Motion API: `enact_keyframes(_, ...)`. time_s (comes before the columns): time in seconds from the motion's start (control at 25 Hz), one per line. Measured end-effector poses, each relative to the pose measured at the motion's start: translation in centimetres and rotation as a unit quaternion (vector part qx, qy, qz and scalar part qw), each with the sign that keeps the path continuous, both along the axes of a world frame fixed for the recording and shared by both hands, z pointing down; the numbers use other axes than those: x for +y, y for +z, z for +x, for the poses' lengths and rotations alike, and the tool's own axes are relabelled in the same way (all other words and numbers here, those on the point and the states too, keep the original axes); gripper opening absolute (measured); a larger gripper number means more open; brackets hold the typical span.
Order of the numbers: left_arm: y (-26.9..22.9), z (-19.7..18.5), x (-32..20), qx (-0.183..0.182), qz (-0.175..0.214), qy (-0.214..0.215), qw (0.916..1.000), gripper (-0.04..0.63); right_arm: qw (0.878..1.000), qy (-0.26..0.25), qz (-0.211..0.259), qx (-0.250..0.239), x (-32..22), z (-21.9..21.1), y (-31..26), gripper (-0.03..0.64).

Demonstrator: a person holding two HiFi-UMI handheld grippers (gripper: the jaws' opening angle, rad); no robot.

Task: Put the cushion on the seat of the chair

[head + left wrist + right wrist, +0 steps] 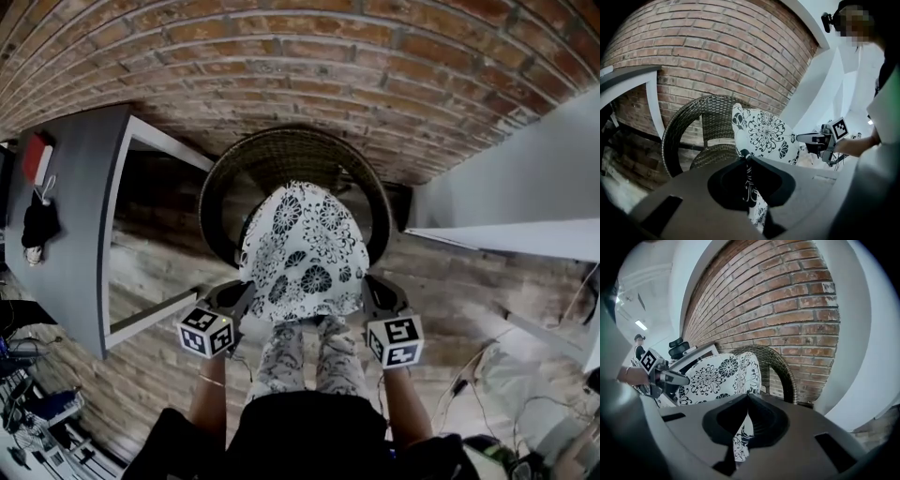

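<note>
A white cushion with black flowers hangs in front of me over the round dark wicker chair. My left gripper is shut on the cushion's near left edge, and its own view shows the cushion pinched between the jaws with the chair behind. On the other side my right gripper is shut on the near right edge; in the right gripper view the cushion runs into the closed jaws beside the chair. The chair's seat is mostly hidden by the cushion.
A brick wall stands right behind the chair. A grey table with a red item and a dark bundle is on the left, and a white counter is on the right. Cables lie on the wooden floor at lower right.
</note>
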State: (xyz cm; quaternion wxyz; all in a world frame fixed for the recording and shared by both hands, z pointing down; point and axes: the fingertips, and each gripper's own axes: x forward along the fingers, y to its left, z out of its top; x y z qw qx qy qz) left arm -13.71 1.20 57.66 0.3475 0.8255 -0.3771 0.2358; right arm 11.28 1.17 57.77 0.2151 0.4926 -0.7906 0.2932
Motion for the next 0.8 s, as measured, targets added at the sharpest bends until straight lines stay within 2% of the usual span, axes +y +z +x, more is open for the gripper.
enact_keyframes(0.44, 4.4, -0.6, 0.0, -0.002, -0.03, -0.003, 0.9995, 0.009, 1.0, 0.003, -0.025, 0.012, -0.2, -0.2, 4.5, 0.005)
enact_keyframes(0.8, 6.5, 0.0, 0.3, 0.014, -0.055, 0.0, 0.9984, 0.009, 0.998, 0.004, -0.048, 0.029, -0.6, -0.3, 7.6, 0.005)
